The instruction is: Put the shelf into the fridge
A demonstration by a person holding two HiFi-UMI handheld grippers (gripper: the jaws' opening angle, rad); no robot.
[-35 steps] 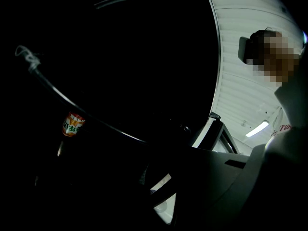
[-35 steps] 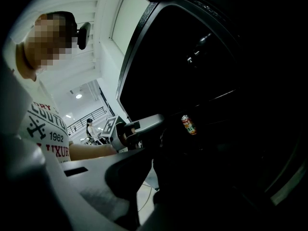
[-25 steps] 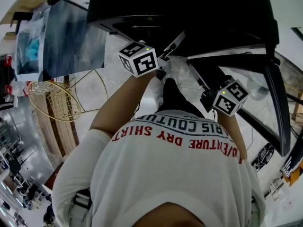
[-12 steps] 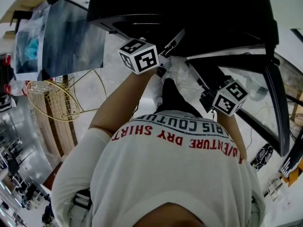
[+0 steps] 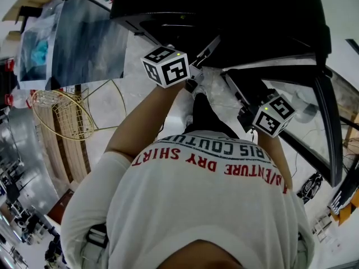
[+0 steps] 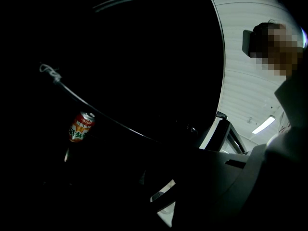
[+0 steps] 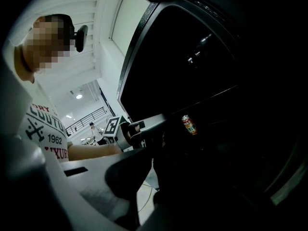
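Well, you had both grippers reaching level into the open front of the dark fridge (image 5: 224,15). The clear shelf (image 5: 216,86) sat between them at the fridge's front edge, and pale floor showed through it.

Your right gripper (image 7: 144,186) had its jaws pressed almost together on the shelf's right edge, where the dark rail ran.

Your left gripper (image 6: 163,194) was at the shelf's left corner. Its jaws stood part-way apart, with a sliver of light between them. That view was so dark that I could not tell whether the pads were pressing on the shelf.

A red and white drink can (image 6: 81,127) stood deep inside the fridge, well behind both grippers. The fridge's glass door (image 5: 328,122) stood swung open at your right side. A gold wire basket (image 5: 56,116) lay on the floor at your left, well apart from the shelf.
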